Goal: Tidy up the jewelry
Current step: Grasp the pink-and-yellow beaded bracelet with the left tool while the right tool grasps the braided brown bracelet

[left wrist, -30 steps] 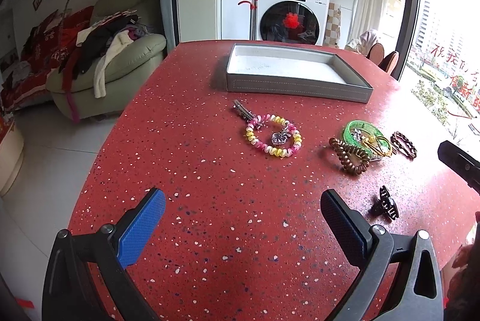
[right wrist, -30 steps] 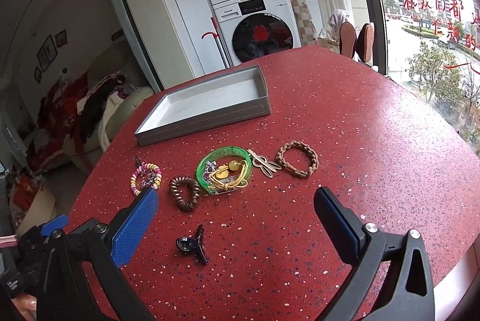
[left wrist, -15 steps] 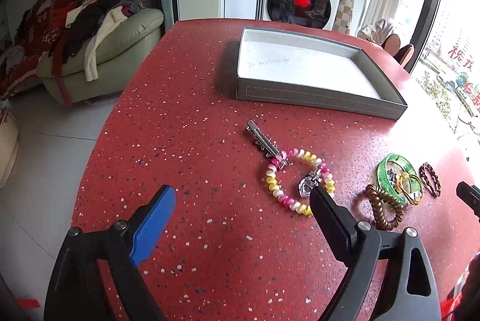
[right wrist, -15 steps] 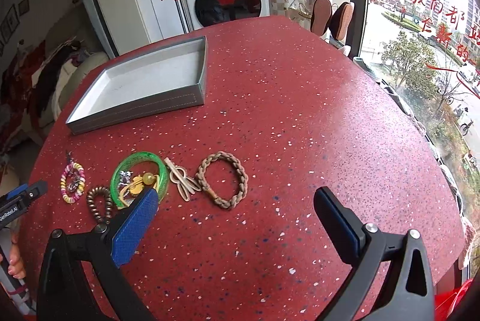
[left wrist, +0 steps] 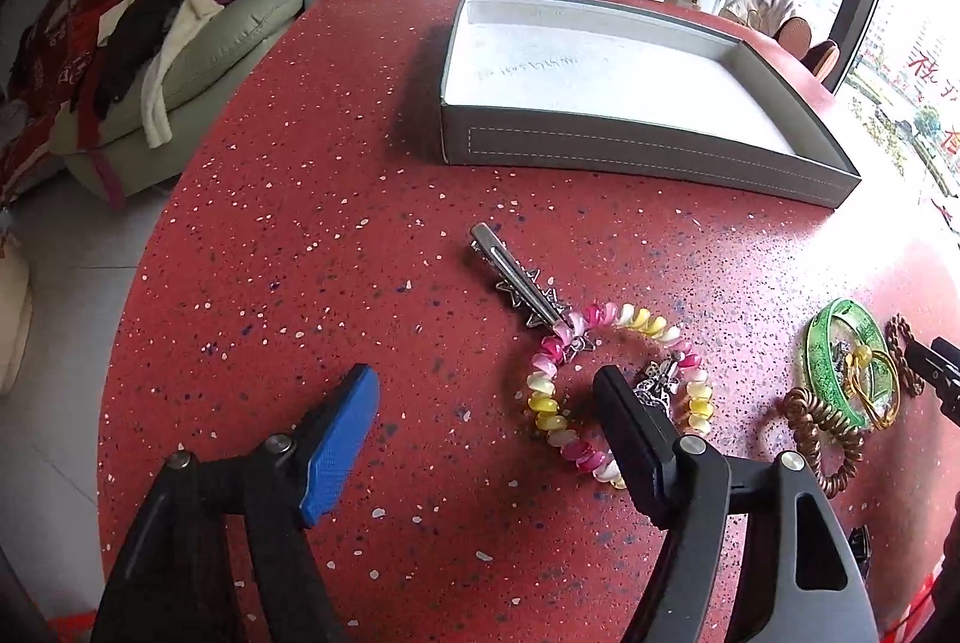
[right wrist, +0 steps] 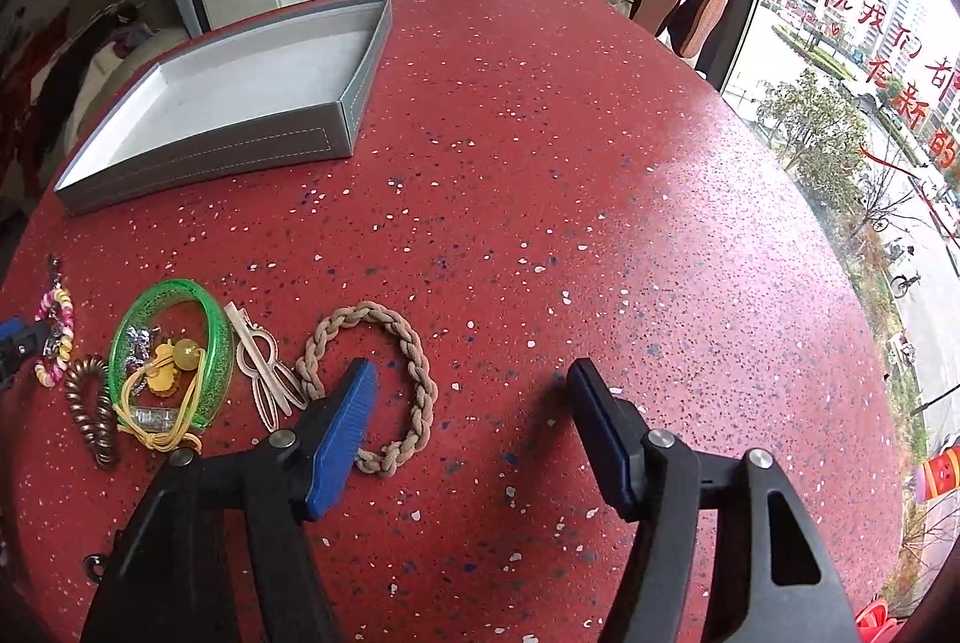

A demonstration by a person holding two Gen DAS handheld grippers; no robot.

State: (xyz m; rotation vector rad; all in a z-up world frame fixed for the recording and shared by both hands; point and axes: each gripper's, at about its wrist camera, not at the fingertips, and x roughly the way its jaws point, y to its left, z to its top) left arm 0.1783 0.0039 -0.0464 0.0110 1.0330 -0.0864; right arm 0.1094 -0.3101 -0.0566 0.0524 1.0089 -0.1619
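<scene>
My left gripper [left wrist: 483,385] hovers low over the red table with its jaws closing. Its black finger [left wrist: 630,439] stands over the middle of a pink-and-yellow bead bracelet [left wrist: 543,391], whose left arc lies between the fingers, untouched. A silver star hair clip [left wrist: 516,277] touches that bracelet's far side. My right gripper [right wrist: 471,376] is closing too. Its blue finger [right wrist: 342,427] stands over a beige braided bracelet [right wrist: 384,313], and the ring's right side lies between the fingers, not pressed. A grey tray [left wrist: 630,150] [right wrist: 240,150] sits empty farther back.
A green bangle [right wrist: 210,319] holds yellow and silver pieces, with a beige clip [right wrist: 264,373] to its right and a brown spiral hair tie [right wrist: 90,409] to its left. The table edge curves close on the left [left wrist: 138,283] and on the right [right wrist: 840,283].
Both grippers have come forward and down toward the jewelry, and both pairs of jaws have narrowed. The pieces on the table have not moved.
</scene>
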